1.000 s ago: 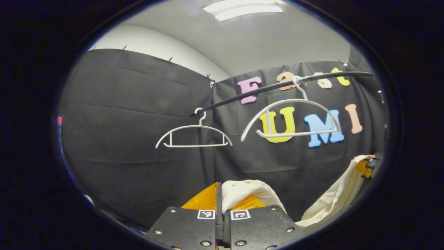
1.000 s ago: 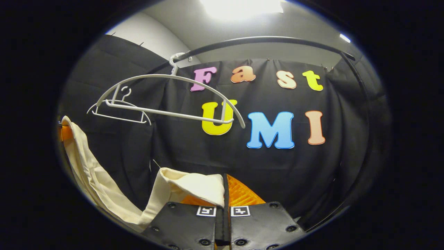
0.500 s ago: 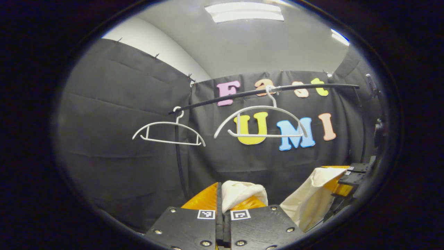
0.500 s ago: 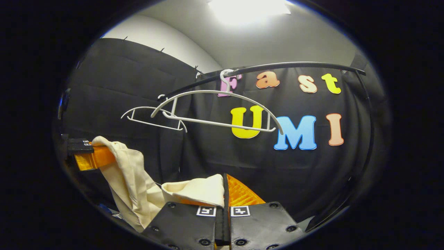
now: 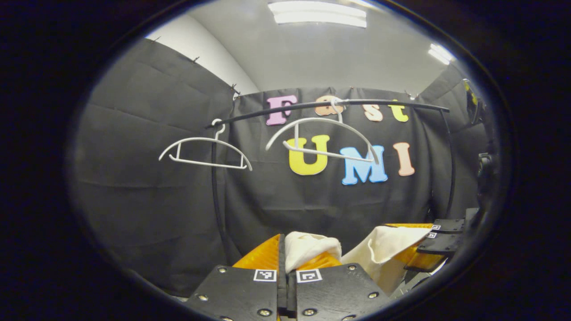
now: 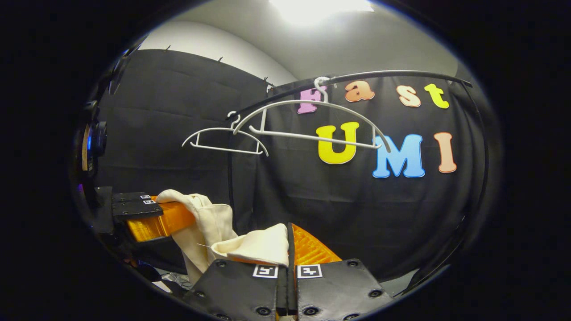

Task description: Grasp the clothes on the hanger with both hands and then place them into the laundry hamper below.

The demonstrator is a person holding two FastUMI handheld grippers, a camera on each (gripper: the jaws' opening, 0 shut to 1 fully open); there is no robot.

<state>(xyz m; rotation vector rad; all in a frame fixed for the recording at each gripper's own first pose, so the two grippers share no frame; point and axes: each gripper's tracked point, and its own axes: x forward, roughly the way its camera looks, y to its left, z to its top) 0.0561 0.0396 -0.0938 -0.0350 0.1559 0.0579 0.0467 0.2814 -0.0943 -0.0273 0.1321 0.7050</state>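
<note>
Two white plastic hangers hang bare on the black rail (image 5: 357,103) in the upper middle of the left gripper view: the nearer hanger (image 5: 322,138) at centre, tilted, the farther hanger (image 5: 204,152) to its left at the rail's end. In the right gripper view both sit upper centre, nearer hanger (image 6: 312,125) overlapping the tip of the farther hanger (image 6: 225,140).

Left gripper (image 5: 285,254), bottom centre of its own view: orange fingers together, clamped on a fold of the cream garment (image 5: 310,247), which bunches over the right-hand finger. Same gripper appears at lower left of the right gripper view (image 6: 178,218), cloth wrapped over its tip.

Right gripper (image 6: 290,245), bottom centre of its view: fingers closed on another fold of the cream garment (image 6: 254,247), cloth lying over the left-hand finger. It shows at lower right of the left gripper view (image 5: 415,247), cloth draped across it.

Garment is off the hangers, below them in frame, slung between the two grippers; its slack middle droops out of the bottom of both views. Grippers near each other, not touching.
</note>
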